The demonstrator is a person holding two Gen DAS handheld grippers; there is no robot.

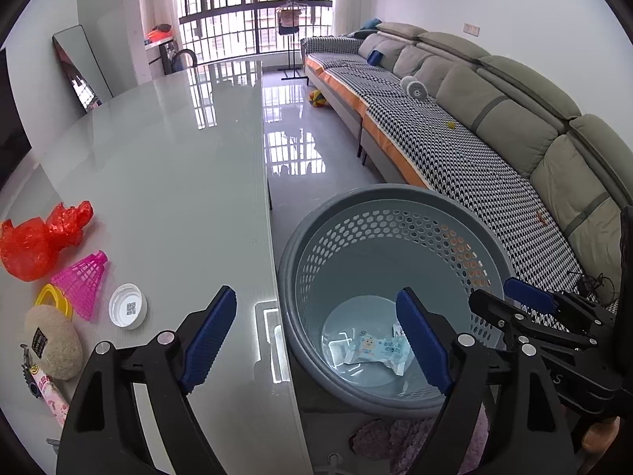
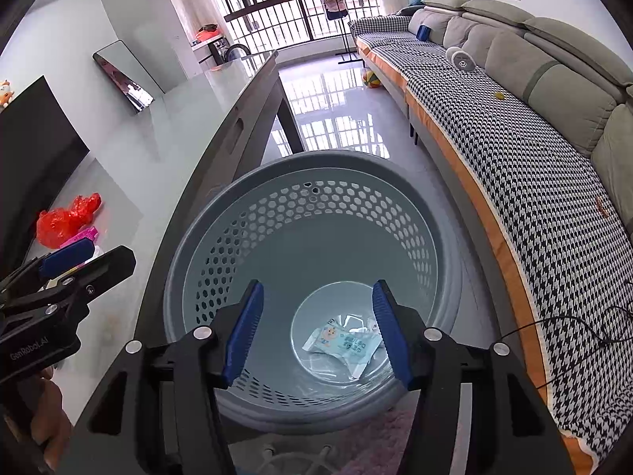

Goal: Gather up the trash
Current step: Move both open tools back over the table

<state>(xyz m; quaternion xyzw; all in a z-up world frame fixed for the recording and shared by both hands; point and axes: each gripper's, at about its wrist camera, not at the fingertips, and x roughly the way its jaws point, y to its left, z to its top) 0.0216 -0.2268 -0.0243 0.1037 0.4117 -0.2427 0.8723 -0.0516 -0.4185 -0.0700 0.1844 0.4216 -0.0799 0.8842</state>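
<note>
Two tongs empty above the bin

Both left tongs (image 1: 316, 340) and right tongs (image 2: 316, 332) are held apart over the bin (image 2: 205, 237), where a wrapper (image 2: 344, 346) lies. More trash, like the red bag (image 1: 35, 241), is left on the surface (image 1: 178, 178).

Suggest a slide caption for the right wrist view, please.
Open right gripper poised over the grey perforated bin, a wipes packet lying at its bottom.

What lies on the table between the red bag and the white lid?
In the left wrist view, a pink shuttlecock lies between the red bag and the white lid on the table.
</note>
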